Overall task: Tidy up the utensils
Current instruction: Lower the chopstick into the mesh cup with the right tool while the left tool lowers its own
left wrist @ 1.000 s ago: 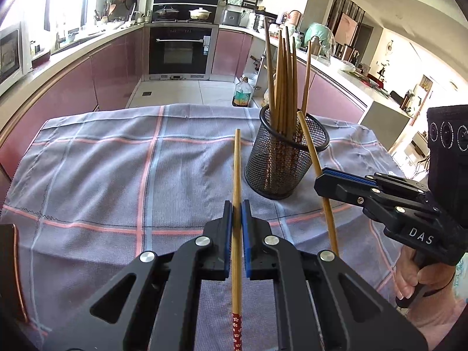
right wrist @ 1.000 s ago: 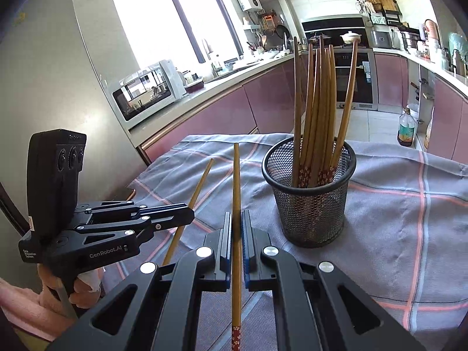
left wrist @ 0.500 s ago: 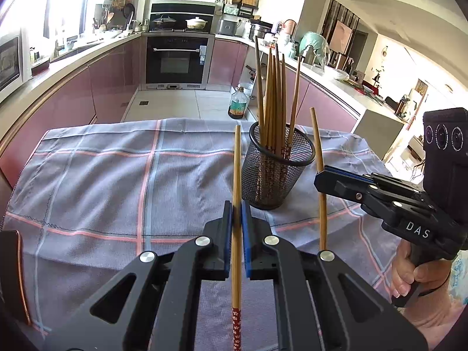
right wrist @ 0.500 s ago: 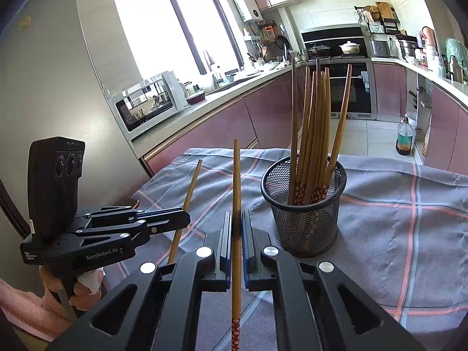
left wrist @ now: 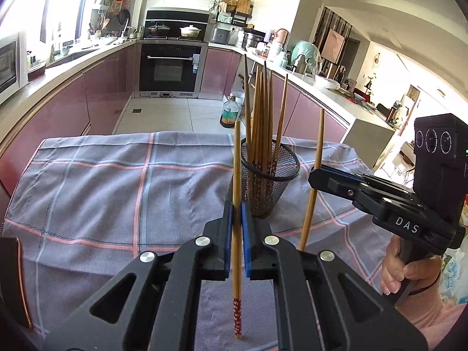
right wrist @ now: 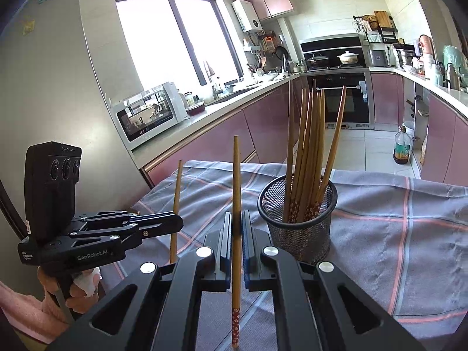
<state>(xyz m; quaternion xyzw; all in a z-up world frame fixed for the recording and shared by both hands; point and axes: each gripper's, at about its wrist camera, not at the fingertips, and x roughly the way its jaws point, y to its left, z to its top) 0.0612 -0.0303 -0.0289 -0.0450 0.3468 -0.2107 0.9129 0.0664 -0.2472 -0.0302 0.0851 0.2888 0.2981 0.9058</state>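
My left gripper (left wrist: 237, 206) is shut on a wooden chopstick (left wrist: 236, 161) with a red patterned end, held nearly upright over the checked cloth (left wrist: 117, 190). My right gripper (right wrist: 236, 216) is shut on a second such chopstick (right wrist: 235, 175). A black mesh cup (left wrist: 263, 187) with several chopsticks standing in it is just beyond and right of the left gripper. In the right wrist view the mesh cup (right wrist: 298, 234) stands right of the fingers. The right gripper (left wrist: 314, 175) shows beside the cup, and the left gripper (right wrist: 175, 222) at the left with its chopstick (right wrist: 177, 187).
The cloth-covered table ends at its far edge (left wrist: 131, 137), with the kitchen floor and pink cabinets (left wrist: 96, 96) beyond. A bottle (left wrist: 229, 114) stands on the floor. A dark object (left wrist: 10, 278) lies at the table's near left. A person's hand (left wrist: 403, 269) grips the right handle.
The left gripper has risen a little, so the cup sits lower and smaller in its view. Seen from the left, the right gripper's chopstick has swung from leaning left to leaning slightly right.
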